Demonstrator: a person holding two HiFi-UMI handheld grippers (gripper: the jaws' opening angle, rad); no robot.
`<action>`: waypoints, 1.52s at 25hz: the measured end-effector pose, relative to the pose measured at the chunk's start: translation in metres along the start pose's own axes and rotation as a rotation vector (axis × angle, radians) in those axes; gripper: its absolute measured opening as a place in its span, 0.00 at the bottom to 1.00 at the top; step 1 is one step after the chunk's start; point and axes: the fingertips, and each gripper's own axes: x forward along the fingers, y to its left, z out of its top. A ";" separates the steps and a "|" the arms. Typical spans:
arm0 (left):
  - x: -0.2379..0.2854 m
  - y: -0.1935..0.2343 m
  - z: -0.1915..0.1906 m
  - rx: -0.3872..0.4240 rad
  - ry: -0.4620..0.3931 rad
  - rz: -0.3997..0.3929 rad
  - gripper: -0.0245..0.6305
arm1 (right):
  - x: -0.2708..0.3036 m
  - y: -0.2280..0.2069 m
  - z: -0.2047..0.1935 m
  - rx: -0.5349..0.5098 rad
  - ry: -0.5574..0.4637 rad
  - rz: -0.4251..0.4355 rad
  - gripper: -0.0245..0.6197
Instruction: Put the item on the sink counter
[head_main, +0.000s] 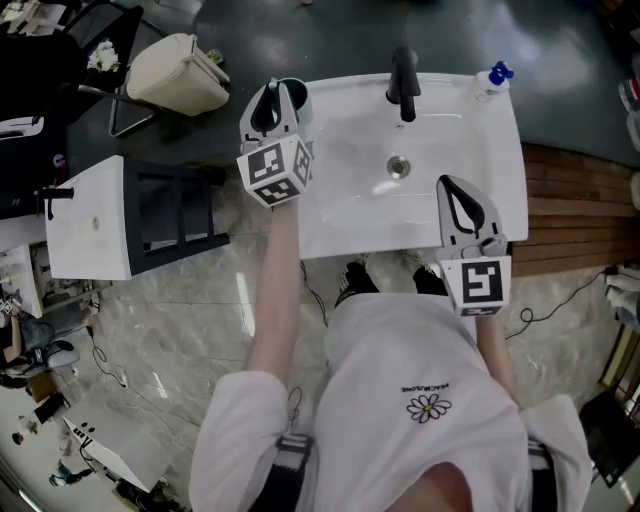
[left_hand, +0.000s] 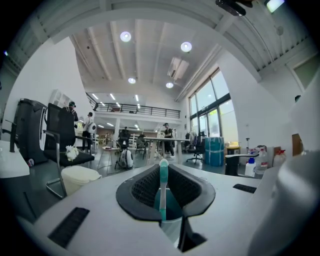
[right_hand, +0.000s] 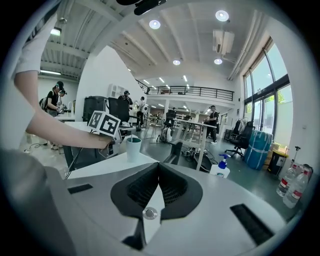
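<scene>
A teal cup (left_hand: 173, 206) with a teal-and-white toothbrush (left_hand: 163, 186) standing in it sits between the jaws of my left gripper (left_hand: 164, 170), which is shut on the cup's wall. In the head view my left gripper (head_main: 272, 95) holds the cup (head_main: 295, 98) at the back left corner of the white sink counter (head_main: 340, 225). The right gripper view shows the cup (right_hand: 133, 148) standing upright on that corner. My right gripper (head_main: 456, 188) hovers over the sink's front right part, jaws shut and empty (right_hand: 159, 166).
A black faucet (head_main: 403, 84) stands at the back of the basin, above the drain (head_main: 398, 166). A blue-capped pump bottle (head_main: 492, 80) is at the back right corner. Left of the sink are a black rack (head_main: 176, 205), a white unit (head_main: 85, 215) and a cream bin (head_main: 180, 72).
</scene>
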 end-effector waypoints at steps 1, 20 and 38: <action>-0.001 0.000 -0.001 0.004 0.000 0.002 0.13 | -0.001 -0.001 -0.001 -0.002 0.003 -0.005 0.06; -0.005 0.001 -0.004 0.008 0.035 0.006 0.23 | -0.005 0.004 0.007 -0.007 -0.022 0.014 0.06; -0.024 -0.005 0.076 0.034 -0.115 0.008 0.18 | -0.002 0.004 0.043 -0.050 -0.147 0.044 0.06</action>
